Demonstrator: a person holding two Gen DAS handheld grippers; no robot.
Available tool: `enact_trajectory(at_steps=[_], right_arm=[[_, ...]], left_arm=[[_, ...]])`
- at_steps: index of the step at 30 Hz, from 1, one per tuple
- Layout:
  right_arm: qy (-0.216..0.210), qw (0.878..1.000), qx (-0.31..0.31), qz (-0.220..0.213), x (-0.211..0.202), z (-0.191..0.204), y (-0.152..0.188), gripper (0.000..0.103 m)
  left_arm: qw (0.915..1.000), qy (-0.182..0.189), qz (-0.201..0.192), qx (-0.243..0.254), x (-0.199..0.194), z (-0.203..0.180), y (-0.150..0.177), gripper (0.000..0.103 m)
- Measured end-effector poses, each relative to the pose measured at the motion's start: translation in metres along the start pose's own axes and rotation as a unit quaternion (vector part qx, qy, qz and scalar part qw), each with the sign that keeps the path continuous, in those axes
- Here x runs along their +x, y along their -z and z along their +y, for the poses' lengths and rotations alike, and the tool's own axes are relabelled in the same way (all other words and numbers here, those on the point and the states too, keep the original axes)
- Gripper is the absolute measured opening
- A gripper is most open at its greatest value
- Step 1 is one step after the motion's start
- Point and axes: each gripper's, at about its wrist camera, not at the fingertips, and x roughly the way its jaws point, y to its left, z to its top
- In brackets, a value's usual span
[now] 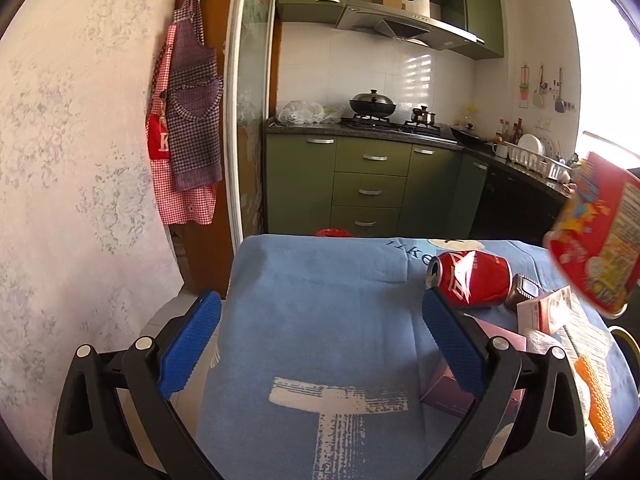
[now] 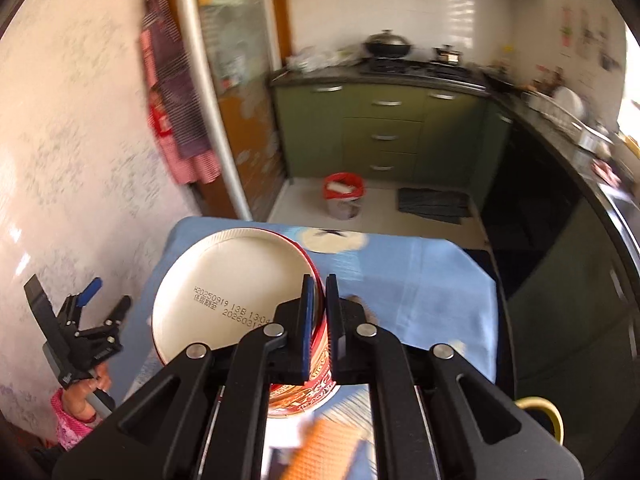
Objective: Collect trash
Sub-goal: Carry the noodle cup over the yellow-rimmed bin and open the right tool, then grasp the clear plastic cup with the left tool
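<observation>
On the table (image 1: pixel 320 320) a can (image 1: pixel 470 278) lies right of centre, with cartons (image 1: pixel 546 312) just right of it.

aprons (image 1: pixel 188 120) hang on the wall; a lidded wok (image 1: pixel 373 103) sits on the stove (image 1: pixel 392 124).

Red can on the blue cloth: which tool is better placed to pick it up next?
Left. The left tool is open and empty, with the red can lying just beyond its right finger. The right tool is shut on the noodle cup.
</observation>
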Motion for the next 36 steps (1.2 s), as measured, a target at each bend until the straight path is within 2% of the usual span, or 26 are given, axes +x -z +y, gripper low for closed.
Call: enact_trajectory(at_steps=[4, 9, 12, 16, 20, 22, 31, 36], right_arm=[[0.078, 0.992, 0.100, -0.014, -0.036, -0.095, 0.057, 0.006], [0.183, 0.959, 0.217, -0.005, -0.058, -0.199, 0.142, 0.007], [0.217, 0.938, 0.271, 0.011, -0.049, -0.245, 0.182, 0.007], [0.236, 0.922, 0.305, 0.034, -0.019, -0.285, 0.217, 0.007], [0.235, 0.917, 0.319, 0.054, 0.012, -0.307, 0.233, 0.008], [0.227, 0.916, 0.329, 0.047, 0.018, -0.312, 0.236, 0.009], [0.203, 0.928, 0.312, 0.014, -0.003, -0.293, 0.243, 0.021], [0.183, 0.935, 0.303, 0.000, -0.015, -0.275, 0.244, 0.023]], left_arm=[[1.0000, 0.006, -0.001, 0.006, 0.000, -0.006, 0.001, 0.099], [0.9998, 0.010, 0.006, 0.015, 0.004, -0.013, 0.003, 0.099], [0.9997, 0.018, 0.010, 0.017, 0.006, -0.019, 0.004, 0.099], [0.9994, 0.018, 0.006, 0.029, 0.004, -0.029, 0.003, 0.099], [0.9991, 0.025, 0.002, 0.035, -0.003, -0.039, 0.001, 0.099], [0.9988, 0.030, 0.004, 0.038, -0.006, -0.044, 0.000, 0.099], [0.9957, 0.070, 0.003, 0.061, -0.038, -0.069, -0.002, 0.099], [0.9920, 0.101, 0.004, 0.076, -0.067, -0.077, 0.001, 0.099]])
